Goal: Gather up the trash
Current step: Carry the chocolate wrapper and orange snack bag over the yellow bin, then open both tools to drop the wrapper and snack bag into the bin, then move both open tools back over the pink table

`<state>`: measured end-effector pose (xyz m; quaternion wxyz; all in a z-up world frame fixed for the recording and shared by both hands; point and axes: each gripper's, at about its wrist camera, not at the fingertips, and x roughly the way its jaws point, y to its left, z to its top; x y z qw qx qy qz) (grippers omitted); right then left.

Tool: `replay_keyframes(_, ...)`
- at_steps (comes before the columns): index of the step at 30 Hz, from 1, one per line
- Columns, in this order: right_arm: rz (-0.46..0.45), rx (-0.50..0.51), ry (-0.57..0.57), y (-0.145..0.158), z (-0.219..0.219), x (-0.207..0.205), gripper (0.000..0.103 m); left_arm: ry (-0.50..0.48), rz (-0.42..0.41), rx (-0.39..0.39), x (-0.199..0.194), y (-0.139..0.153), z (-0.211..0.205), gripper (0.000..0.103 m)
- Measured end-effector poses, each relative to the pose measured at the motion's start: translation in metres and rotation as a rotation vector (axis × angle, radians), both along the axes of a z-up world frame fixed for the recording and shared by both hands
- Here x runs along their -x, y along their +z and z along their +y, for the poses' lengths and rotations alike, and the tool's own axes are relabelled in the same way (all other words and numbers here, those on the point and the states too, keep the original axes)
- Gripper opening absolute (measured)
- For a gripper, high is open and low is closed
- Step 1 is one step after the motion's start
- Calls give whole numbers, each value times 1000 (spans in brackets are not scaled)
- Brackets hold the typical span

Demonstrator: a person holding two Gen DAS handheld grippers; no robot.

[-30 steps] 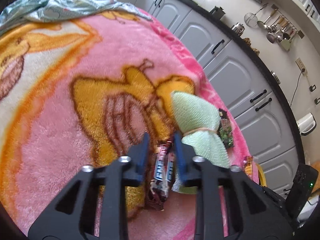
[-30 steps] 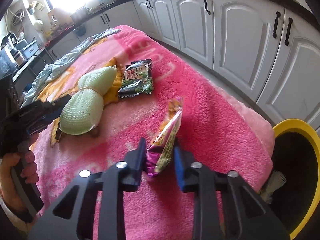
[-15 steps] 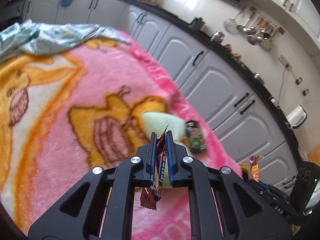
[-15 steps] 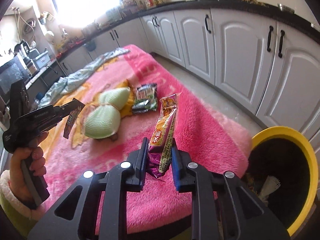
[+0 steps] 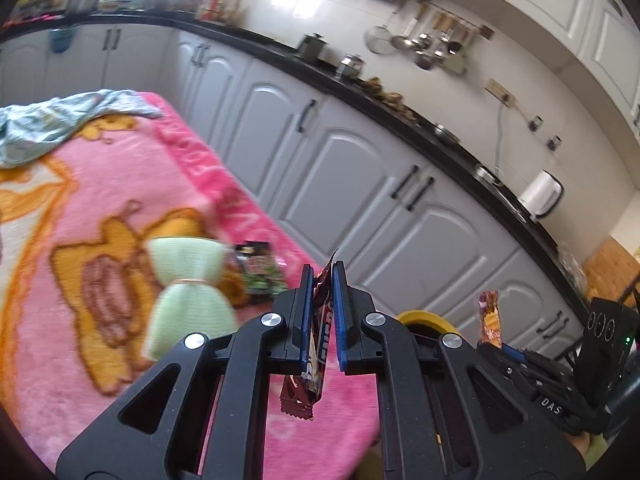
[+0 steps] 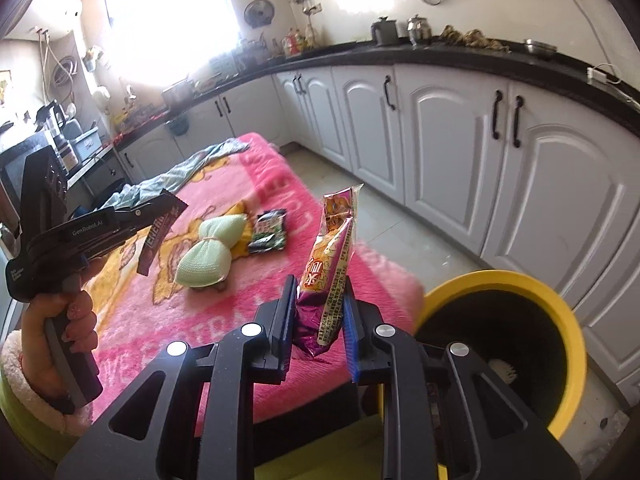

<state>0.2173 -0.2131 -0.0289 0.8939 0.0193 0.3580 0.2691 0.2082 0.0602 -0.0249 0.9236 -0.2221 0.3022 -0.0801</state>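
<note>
"GenRobot.AI" on left gripper [image 6: 160, 216] — "DAS" on right gripper [image 5: 486, 344]; snack wrappers clamped

A home kitchen: white cabinet doors [image 6: 448, 152] under a black counter [image 6: 460, 58], ladles and a strainer hanging on a wall rail [image 5: 436, 40], beyond the hand-held gripper.

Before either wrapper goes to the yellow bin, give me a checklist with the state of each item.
1. Left gripper shut on the brown candy wrapper: ok.
2. Right gripper shut on the purple snack packet: ok.
3. Both wrappers lifted clear of the pink blanket: ok.
4. Yellow bin mouth open and unobstructed: ok.
5. Room left inside the bin: cannot tell; its inside is dark.
6. All trash collected: not ok; a green-and-black packet lies on the blanket beside the green cloth bundle.
</note>
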Motion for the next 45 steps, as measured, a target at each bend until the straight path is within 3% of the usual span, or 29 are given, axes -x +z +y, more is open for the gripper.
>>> replay_keyframes(12,10,15,-156,-11,-83,10,20,-214,-11,5,-34,-2,-109,5)
replay_keyframes(24,103,16,-314,-63,-162,1,20,-395,13,-52,-62,-45,-226,5)
replay_keyframes(34,212,14,-353,-105,-180,-16,23,-424,96,-43,-83,-84,-242,6)
replay_keyframes(35,221,15,-356,-107,-179,-18,23,-425,105,-38,-84,-87,-242,20)
replay_keyframes(36,231,17,-371,-110,-180,-19,36,-423,114,-33,-85,-90,-241,34)
replay_keyframes(37,230,18,-391,-111,-182,-19,53,-410,123,-32,-86,-92,-238,61)
replay_keyframes(45,217,15,-464,-109,-194,-18,65,-304,133,-2,-87,-87,-200,71)
